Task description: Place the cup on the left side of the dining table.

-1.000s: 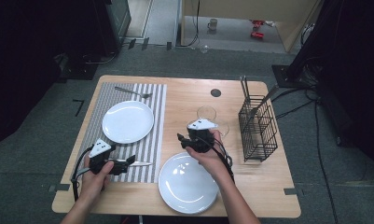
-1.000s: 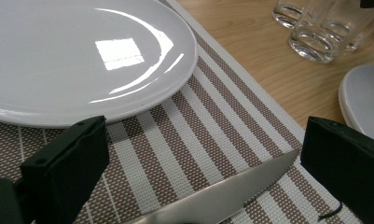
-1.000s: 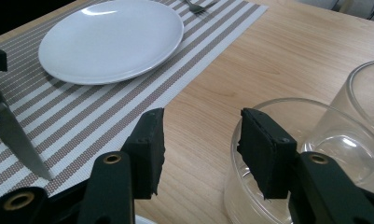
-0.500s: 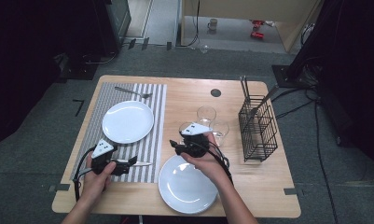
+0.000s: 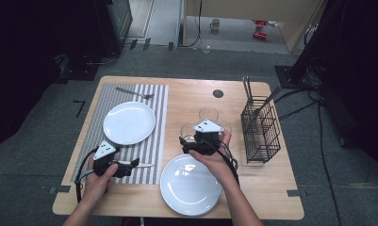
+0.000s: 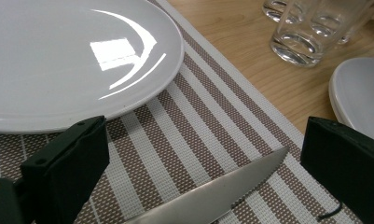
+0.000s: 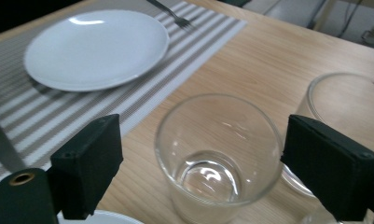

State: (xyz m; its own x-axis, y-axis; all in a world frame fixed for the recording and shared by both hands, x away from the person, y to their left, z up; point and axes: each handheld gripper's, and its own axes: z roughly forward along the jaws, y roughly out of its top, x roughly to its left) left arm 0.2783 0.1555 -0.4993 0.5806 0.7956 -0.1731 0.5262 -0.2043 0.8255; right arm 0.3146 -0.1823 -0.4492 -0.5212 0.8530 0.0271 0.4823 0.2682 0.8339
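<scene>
The striped placemat (image 5: 151,141) lies on the table's (image 5: 267,188) left half and carries a white plate (image 5: 129,122). The right gripper (image 5: 192,143) stands over bare wood beside the mat; its jaws have just been opening and now stand wide apart, with an upright clear glass (image 7: 219,154) between them, the pads clear of its wall. The left gripper (image 5: 130,167) rests on the mat, jaws spread, with the knife (image 6: 212,196) blade lying flat between them, untouched.
</scene>
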